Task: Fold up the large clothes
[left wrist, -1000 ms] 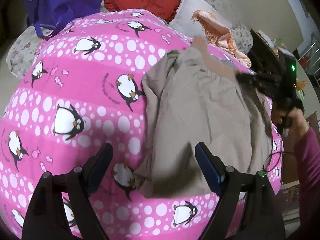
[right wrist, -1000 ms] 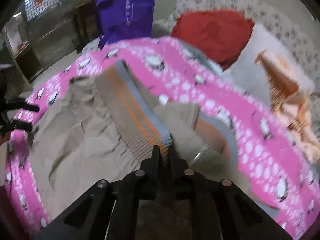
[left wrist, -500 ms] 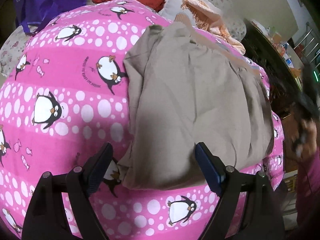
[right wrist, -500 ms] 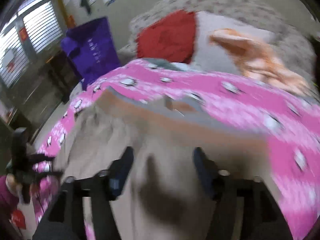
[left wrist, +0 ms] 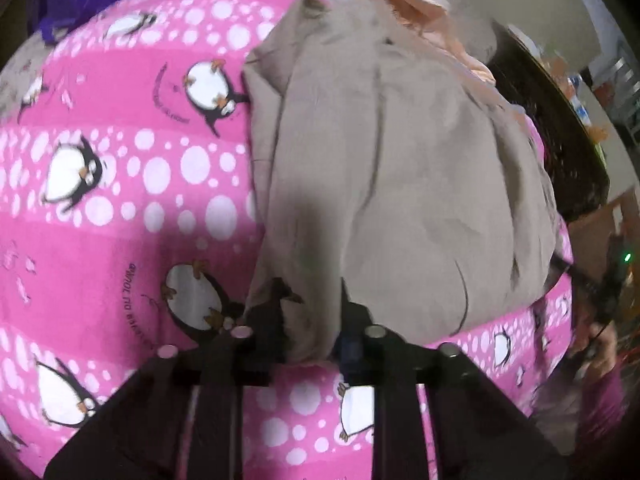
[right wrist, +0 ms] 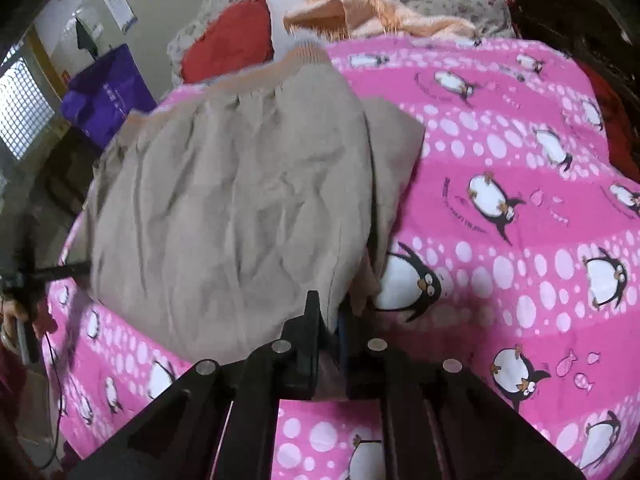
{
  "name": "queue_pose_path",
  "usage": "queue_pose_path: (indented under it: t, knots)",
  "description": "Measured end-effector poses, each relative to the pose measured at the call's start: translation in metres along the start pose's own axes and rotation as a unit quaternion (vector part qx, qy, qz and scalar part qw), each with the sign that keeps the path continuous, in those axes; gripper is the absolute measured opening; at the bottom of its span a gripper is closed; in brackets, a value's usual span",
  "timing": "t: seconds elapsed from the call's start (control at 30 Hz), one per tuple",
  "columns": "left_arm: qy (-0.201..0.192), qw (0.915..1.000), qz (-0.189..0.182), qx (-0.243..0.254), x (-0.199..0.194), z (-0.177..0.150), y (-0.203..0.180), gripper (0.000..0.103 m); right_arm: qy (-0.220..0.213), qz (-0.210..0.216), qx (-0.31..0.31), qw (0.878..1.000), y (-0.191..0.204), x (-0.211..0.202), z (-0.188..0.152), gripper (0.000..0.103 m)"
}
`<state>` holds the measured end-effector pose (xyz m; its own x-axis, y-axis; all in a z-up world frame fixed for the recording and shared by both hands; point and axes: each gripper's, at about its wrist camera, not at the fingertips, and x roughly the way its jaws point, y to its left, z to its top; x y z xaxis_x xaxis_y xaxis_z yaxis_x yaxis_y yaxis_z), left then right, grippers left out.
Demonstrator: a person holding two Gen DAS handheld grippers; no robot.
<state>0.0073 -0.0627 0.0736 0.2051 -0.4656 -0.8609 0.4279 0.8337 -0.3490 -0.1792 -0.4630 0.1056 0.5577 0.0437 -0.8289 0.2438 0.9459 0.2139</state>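
A tan garment (left wrist: 400, 168) with a ribbed orange-and-grey hem (right wrist: 280, 76) lies folded on the pink penguin blanket (left wrist: 120, 200). My left gripper (left wrist: 310, 312) is shut on the garment's near left corner. My right gripper (right wrist: 328, 320) is shut on the near right corner of the same garment (right wrist: 240, 216). The right gripper also shows at the right edge of the left wrist view (left wrist: 600, 292), and the left gripper at the left edge of the right wrist view (right wrist: 24, 280).
A red cushion (right wrist: 236, 44), a white pillow and a peach cloth (right wrist: 360, 12) lie at the far end. A purple bag (right wrist: 108, 96) stands at the far left. A dark table (left wrist: 560, 140) borders the blanket (right wrist: 520, 200).
Both grippers were open half a second ago; each has moved in to a near corner of the garment and shut on it. The right one let go of the hem before that.
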Motion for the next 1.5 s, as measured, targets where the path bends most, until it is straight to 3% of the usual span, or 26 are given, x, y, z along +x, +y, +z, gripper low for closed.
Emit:
queue_pose_path:
  t: [0.17,0.23,0.33,0.4,0.43,0.47,0.53,0.57,0.63,0.7,0.73,0.77,0.8,0.83,0.93,1.03,1.1,1.17,1.27,1.37,1.5]
  knots:
    - [-0.033,0.9988,0.001,0.037,-0.042,-0.001,-0.022,0.009,-0.009,-0.027,-0.011,1.0,-0.017,-0.034,0.003,0.0]
    - [-0.032,0.9986,0.01,0.041,-0.037,-0.005,-0.017,0.008,0.001,-0.028,0.01,1.0,-0.031,-0.029,-0.003,0.0]
    - [-0.002,0.9995,0.03,-0.01,-0.013,-0.006,0.012,0.007,0.028,-0.04,0.004,0.999,-0.027,-0.002,-0.013,0.0]
    - [-0.009,0.999,0.025,-0.036,-0.014,-0.007,0.028,0.006,0.03,-0.05,-0.004,0.998,-0.023,0.003,-0.016,0.0]
    - [-0.017,0.9984,0.039,-0.038,-0.019,-0.005,0.032,0.0,0.03,-0.048,-0.001,0.998,-0.024,0.003,-0.016,0.0]
    - [-0.023,0.9979,0.048,-0.037,-0.024,-0.006,0.035,0.0,0.028,-0.048,0.0,0.998,-0.025,0.0,-0.014,0.0]
    - [-0.034,0.9982,0.023,-0.044,-0.037,-0.005,0.042,0.0,0.029,-0.049,0.0,0.998,-0.028,-0.007,-0.011,0.0]
    - [-0.041,0.9982,0.008,-0.043,-0.045,-0.006,0.042,0.0,0.024,-0.062,-0.002,0.998,-0.028,-0.012,-0.008,0.002]
    - [-0.054,0.998,0.02,-0.026,-0.057,-0.005,0.033,0.0,-0.001,-0.068,0.005,0.998,-0.026,-0.027,-0.004,0.018]
    - [-0.063,0.9974,0.033,-0.006,-0.064,-0.004,0.018,0.006,-0.031,-0.05,0.024,0.998,-0.02,-0.043,0.004,0.029]
    - [-0.065,0.9974,0.031,0.0,-0.066,-0.005,0.012,0.021,-0.048,-0.031,0.028,0.998,-0.013,-0.049,0.009,0.031]
    - [-0.066,0.9974,0.028,0.004,-0.065,-0.003,0.005,0.049,-0.056,-0.002,0.025,0.998,-0.001,-0.049,0.015,0.031]
    - [-0.072,0.997,0.028,0.005,-0.065,-0.003,-0.002,0.061,-0.05,0.021,0.016,0.998,0.013,-0.045,0.021,0.033]
    - [-0.085,0.9961,0.023,0.006,-0.065,-0.003,-0.01,0.066,-0.038,0.04,0.0,0.999,0.033,-0.034,0.026,0.033]
    - [-0.083,0.9961,0.025,0.016,-0.053,0.001,-0.022,0.066,-0.019,0.053,-0.07,0.996,0.09,0.001,0.038,0.033]
    - [-0.071,0.9941,0.077,0.028,-0.029,0.006,-0.033,0.066,-0.022,0.045,-0.134,0.99,0.137,0.033,0.056,0.033]
    - [-0.061,0.9928,0.097,0.035,-0.012,0.007,-0.035,0.066,-0.019,0.061,-0.145,0.987,0.157,0.051,0.07,0.033]
    - [-0.057,0.9911,0.114,0.037,0.0,0.009,-0.033,0.066,-0.023,0.045,-0.158,0.986,0.169,0.068,0.079,0.033]
    - [-0.058,0.9907,0.118,0.033,0.006,0.009,-0.033,0.068,-0.014,-0.031,-0.16,0.986,0.164,0.103,0.085,0.033]
    - [-0.061,0.9896,0.125,0.035,0.008,0.01,-0.032,0.071,0.004,-0.006,-0.106,0.994,0.143,0.125,0.086,0.032]
    - [-0.059,0.9891,0.129,0.039,0.009,0.009,-0.035,0.071,-0.001,0.004,-0.093,0.996,0.146,0.104,0.084,0.034]
